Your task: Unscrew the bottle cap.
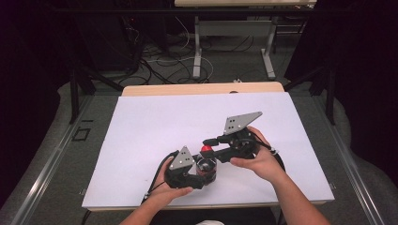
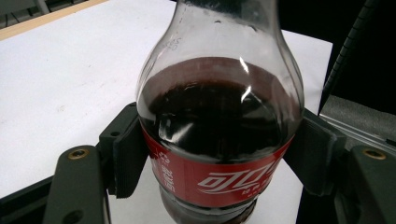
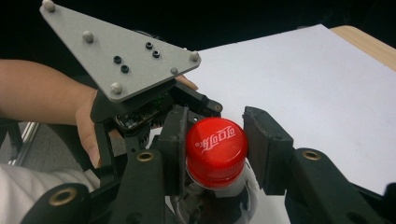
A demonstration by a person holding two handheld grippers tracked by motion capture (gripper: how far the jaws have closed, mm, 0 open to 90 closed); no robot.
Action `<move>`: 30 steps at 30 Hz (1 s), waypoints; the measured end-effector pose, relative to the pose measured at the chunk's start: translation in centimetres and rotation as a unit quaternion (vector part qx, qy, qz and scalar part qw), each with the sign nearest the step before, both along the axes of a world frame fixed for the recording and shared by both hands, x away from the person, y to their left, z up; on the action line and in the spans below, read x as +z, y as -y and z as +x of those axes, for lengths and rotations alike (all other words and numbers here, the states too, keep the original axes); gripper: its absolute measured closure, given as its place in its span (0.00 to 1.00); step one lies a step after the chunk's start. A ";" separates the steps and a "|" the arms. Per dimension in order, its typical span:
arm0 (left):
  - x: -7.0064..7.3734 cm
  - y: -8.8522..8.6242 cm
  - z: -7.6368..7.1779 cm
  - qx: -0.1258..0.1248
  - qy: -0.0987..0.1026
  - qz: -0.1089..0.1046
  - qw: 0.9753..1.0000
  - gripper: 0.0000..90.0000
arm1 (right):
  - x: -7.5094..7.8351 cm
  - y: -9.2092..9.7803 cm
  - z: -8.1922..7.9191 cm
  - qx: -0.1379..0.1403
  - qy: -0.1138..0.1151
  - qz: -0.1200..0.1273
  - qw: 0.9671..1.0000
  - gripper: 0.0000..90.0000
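Cola bottle (image 2: 219,140) stands upright on the white table sheet (image 1: 155,122), near the table's six o'clock edge in the high view, and we hold it between our two grippers. Our left gripper (image 2: 219,158) pinches it around the red label band: in the left gripper view the black pads (image 2: 125,149) press the bottle's sides at nine and three o'clock, with dark liquid filling the rounded shoulder above them and the clear neck rising toward twelve o'clock. In the high view that gripper (image 1: 199,171) sits at the bottle's seven o'clock, our left hand (image 1: 166,187) wrapped around it.

Our right gripper (image 3: 212,144) brackets the red cap (image 3: 215,144) at the bottle's top. In the right gripper view one jaw touches the cap at nine o'clock, while the other jaw at three o'clock stands just beside it with a thin gap, so we see the jaws nearly closed around the cap but not fully clamped. In the high view this gripper (image 1: 211,145) reaches in from the cap's (image 1: 206,149) three o'clock, held by our right hand (image 1: 258,159).
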State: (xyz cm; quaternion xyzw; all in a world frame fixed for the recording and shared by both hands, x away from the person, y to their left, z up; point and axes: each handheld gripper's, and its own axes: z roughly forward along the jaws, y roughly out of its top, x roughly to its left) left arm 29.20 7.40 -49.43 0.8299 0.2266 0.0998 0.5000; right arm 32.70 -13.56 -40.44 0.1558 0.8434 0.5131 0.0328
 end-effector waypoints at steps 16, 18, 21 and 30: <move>0.1 -0.3 0.0 0.022 0.002 0.005 1.000 0.34 | 0.1 -2.3 -4.2 -0.217 0.003 -0.006 0.976 0.67; 0.2 -0.3 0.0 0.020 0.007 -0.001 1.000 0.34 | 0.2 -2.1 -3.9 -0.199 0.005 -0.005 0.980 0.67; 0.2 -0.3 0.0 0.012 0.006 -0.004 1.000 0.34 | 0.4 -1.4 -2.9 -0.135 0.010 -0.010 0.991 0.68; 0.2 -0.2 0.0 0.001 0.009 -0.004 1.000 0.34 | 0.6 0.1 0.9 0.061 0.021 -0.016 0.998 0.67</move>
